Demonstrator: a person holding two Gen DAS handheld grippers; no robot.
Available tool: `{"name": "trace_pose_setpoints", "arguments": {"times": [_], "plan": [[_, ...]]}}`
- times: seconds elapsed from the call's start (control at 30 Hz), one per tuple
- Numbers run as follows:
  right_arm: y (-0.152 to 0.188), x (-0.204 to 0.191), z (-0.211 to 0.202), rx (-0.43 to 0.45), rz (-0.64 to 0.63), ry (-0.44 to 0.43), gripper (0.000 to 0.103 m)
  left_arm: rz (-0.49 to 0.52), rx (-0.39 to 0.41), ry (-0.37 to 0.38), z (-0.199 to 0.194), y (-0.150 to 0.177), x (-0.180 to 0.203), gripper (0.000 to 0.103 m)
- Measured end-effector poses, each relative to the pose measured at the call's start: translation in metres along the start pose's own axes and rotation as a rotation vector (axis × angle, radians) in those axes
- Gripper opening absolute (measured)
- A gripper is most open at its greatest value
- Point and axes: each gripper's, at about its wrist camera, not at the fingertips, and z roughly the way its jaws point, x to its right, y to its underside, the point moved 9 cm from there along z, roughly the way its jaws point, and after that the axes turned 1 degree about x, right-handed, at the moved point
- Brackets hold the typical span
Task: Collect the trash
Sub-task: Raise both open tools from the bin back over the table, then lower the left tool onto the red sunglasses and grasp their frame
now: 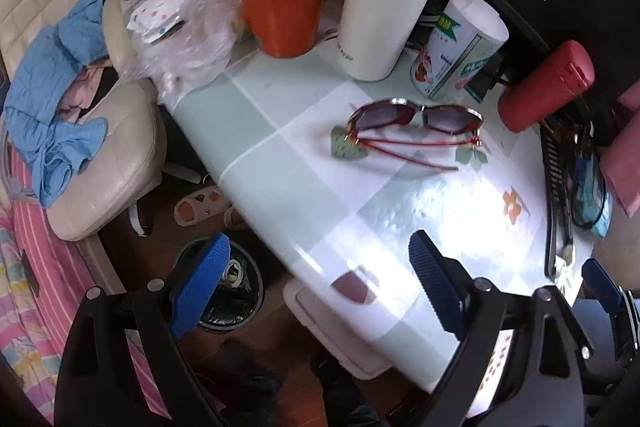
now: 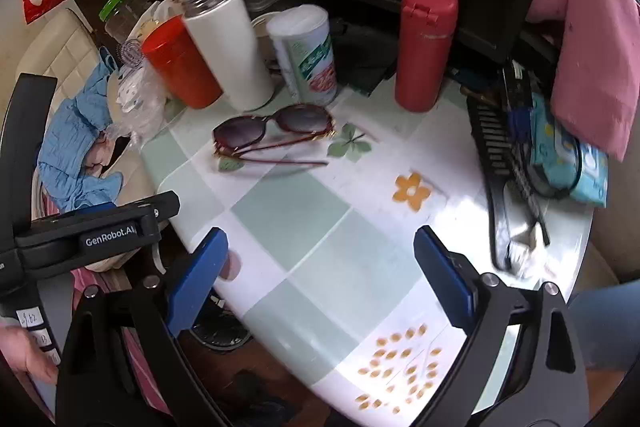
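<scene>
Both grippers [image 1: 316, 287] [image 2: 320, 279] agape; bin [image 1: 224, 291] dark, round.

Lived-in home: cluttered table [image 2: 304, 227] (slippers [image 1: 200, 207] underneath), bedding [image 1: 24, 307].

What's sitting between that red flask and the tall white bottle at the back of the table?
A white paper canister with green and red print stands between the red flask and white bottle, clearest in the right wrist view.

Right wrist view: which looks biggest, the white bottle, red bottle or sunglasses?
1. White bottle, tallest.
2. Red bottle, a bit smaller.
3. Sunglasses, wide but flat; they lie nearer the camera, so unsure.
</scene>
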Motion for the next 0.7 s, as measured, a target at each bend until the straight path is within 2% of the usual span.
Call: {"name": "trace_pose_setpoints", "arguments": {"times": [0.2, 0.43, 0.7], "plan": [[-0.019, 0.011, 0.012, -0.002, 0.009, -0.008, 0.093, 0.022, 0.004, -0.005, 0.011, -0.032, 0.011, 0.089], [-0.033, 0.018, 0.031, -0.015, 0.074, 0.011, 0.093, 0.123, -0.015, 0.003, 0.035, -0.066, 0.024, 0.089], [-0.041, 0.02, 0.055, -0.038, 0.134, 0.048, 0.093, 0.231, -0.052, 0.044, 0.061, -0.082, 0.04, 0.089]]}}
